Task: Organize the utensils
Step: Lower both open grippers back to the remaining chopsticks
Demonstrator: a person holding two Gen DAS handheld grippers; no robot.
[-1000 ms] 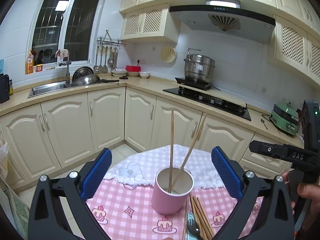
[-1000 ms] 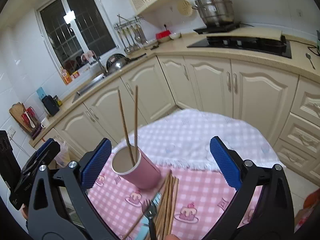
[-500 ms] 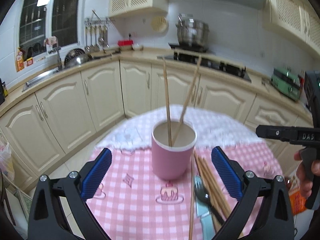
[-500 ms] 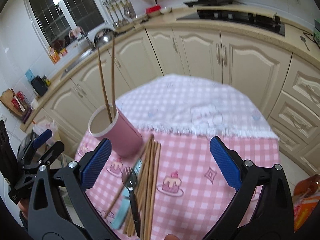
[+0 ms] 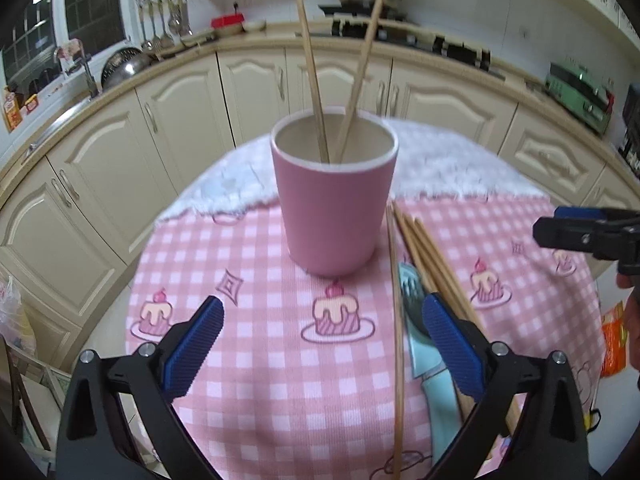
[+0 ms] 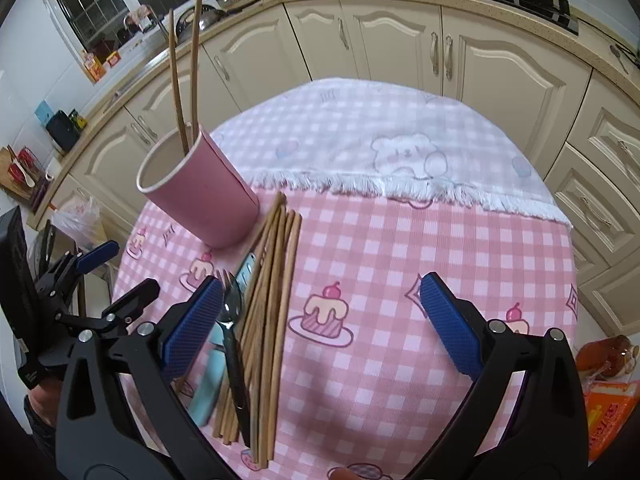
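Note:
A pink cup stands on the pink checked tablecloth with two wooden chopsticks upright in it; it shows in the right wrist view too. To its right lie several loose chopsticks, a dark fork and a light blue handled utensil. My left gripper is open and empty, just in front of the cup. My right gripper is open and empty, above the chopstick pile.
The round table is small, with its edge close on all sides. Cream kitchen cabinets and a counter curve behind it. An orange packet lies on the floor at the right.
Both grippers have come down and closer to the table. The cup and the loose utensils now look larger and nearer. Both grippers stay open.

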